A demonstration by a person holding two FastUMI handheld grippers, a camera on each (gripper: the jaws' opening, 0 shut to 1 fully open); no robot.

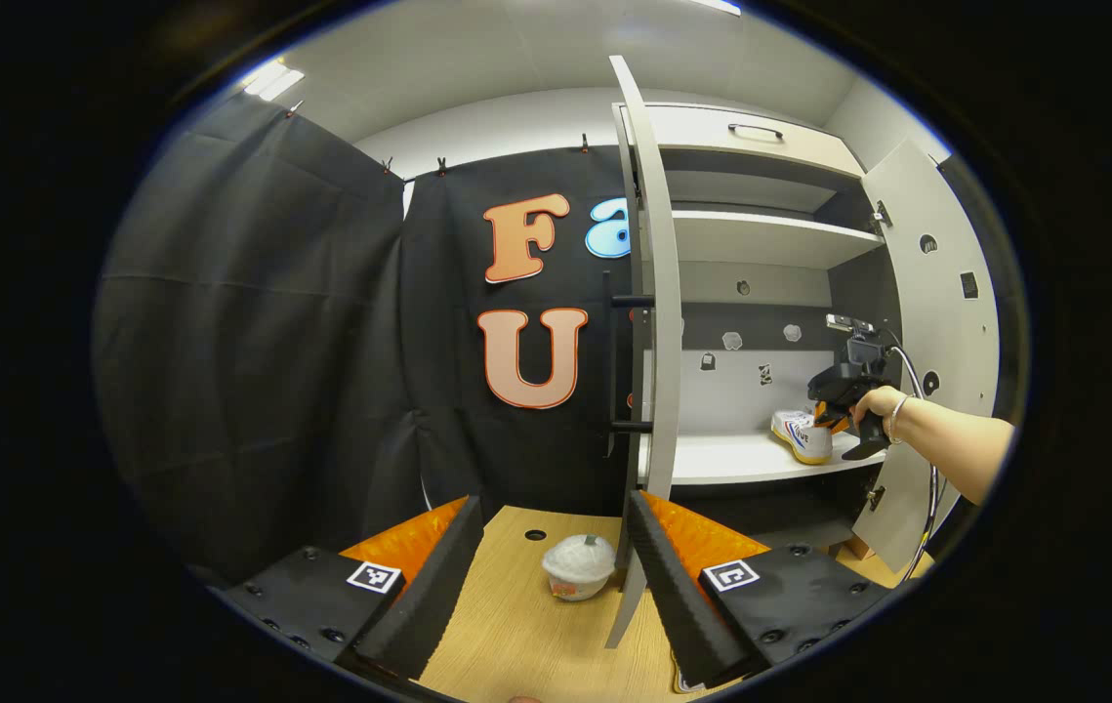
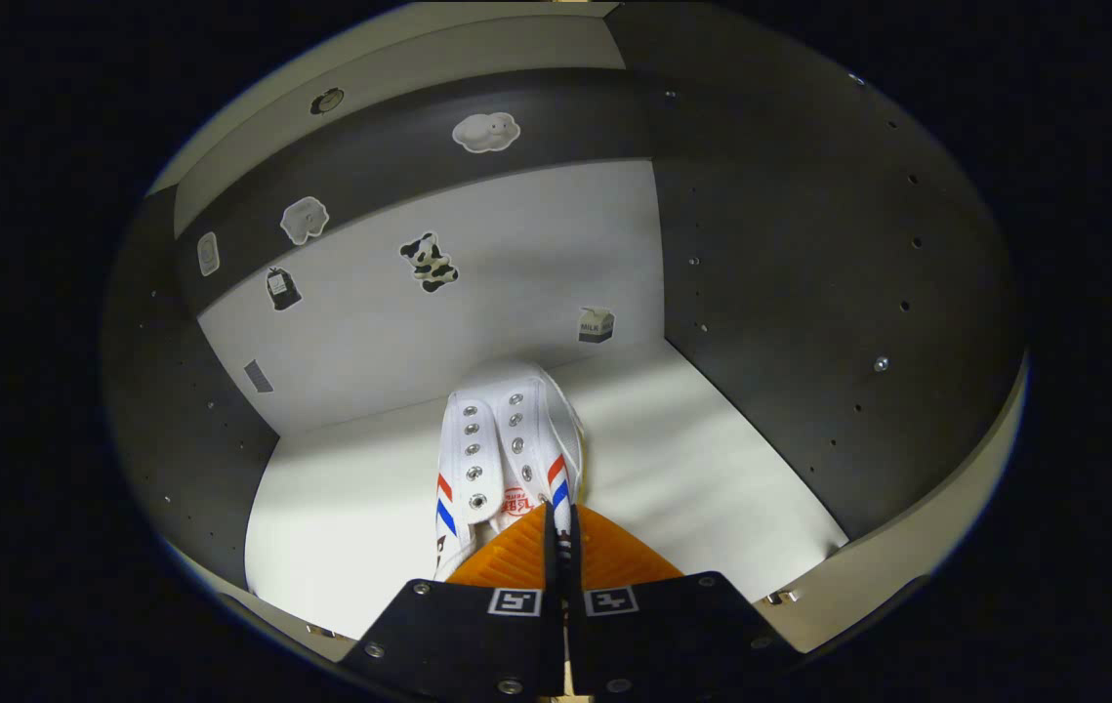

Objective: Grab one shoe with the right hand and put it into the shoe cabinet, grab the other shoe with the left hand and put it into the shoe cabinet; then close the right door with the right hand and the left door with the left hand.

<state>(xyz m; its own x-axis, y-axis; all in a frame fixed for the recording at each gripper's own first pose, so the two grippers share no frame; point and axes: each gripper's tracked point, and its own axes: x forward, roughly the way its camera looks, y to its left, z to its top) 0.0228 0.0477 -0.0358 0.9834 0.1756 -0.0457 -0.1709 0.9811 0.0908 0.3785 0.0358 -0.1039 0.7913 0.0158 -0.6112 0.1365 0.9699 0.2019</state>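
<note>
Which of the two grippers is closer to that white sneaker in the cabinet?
Right. The right gripper is shut on the white sneaker inside the shoe cabinet; the left gripper hangs open, outside the cabinet.

Small animal and milk-carton stickers (image 2: 429, 262) fixed to the pale rear panel, cloud-shaped ones (image 2: 485, 131) on the dark band above. Black curtain (image 1: 253, 322) hung by clips along the top edge, ceiling light (image 1: 272, 80) above it. Light wood floor (image 1: 516, 625) below, with one small round hole (image 1: 535, 535) in it.
</note>
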